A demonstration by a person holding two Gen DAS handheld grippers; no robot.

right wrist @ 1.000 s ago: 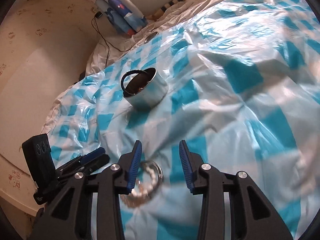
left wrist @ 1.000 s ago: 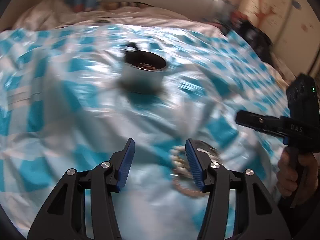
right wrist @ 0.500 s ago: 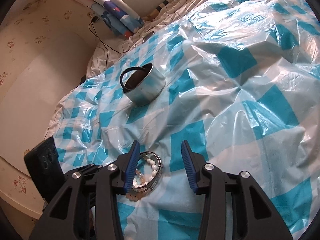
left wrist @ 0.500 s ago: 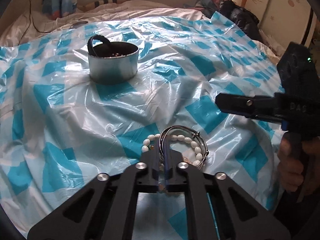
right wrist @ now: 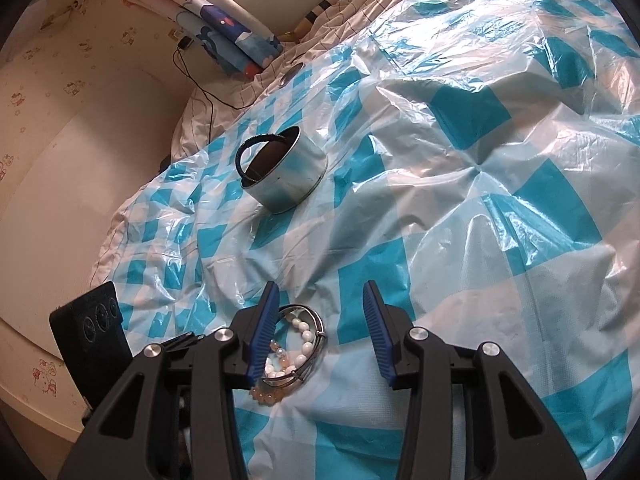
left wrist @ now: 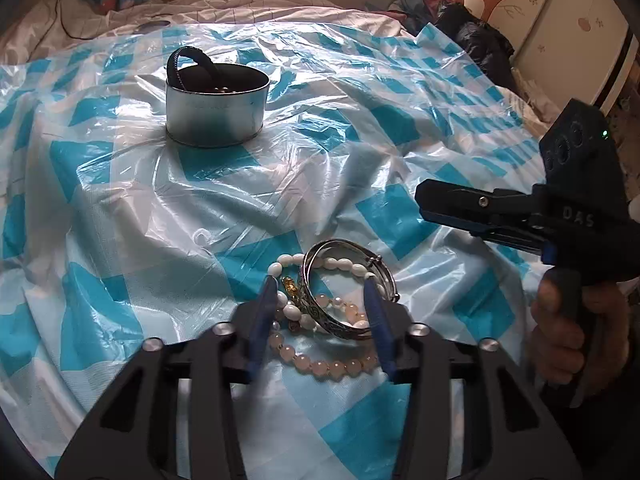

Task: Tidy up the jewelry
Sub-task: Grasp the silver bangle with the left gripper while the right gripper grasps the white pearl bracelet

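A pile of jewelry lies on the blue-checked plastic sheet: silver bangles [left wrist: 344,284], a white bead bracelet [left wrist: 288,304] and a pink bead bracelet [left wrist: 332,364]. My left gripper [left wrist: 320,292] is open, its fingers either side of the pile. My right gripper [right wrist: 320,300] is open and empty just right of the same pile [right wrist: 296,340]; it also shows in the left wrist view [left wrist: 472,208]. A round metal tin [left wrist: 216,108] with a black band [left wrist: 188,60] sticking out stands further back.
The plastic sheet [right wrist: 480,200] covers a rumpled bed. A wall [right wrist: 80,140] runs along the bed's left side, with a cable and folded blue cloth [right wrist: 236,44] near it. A cupboard [left wrist: 540,12] and dark bags stand at the right.
My left gripper was open, shut over the bangles half a second ago, and is open again around the pile. The right gripper has stayed open beside it.
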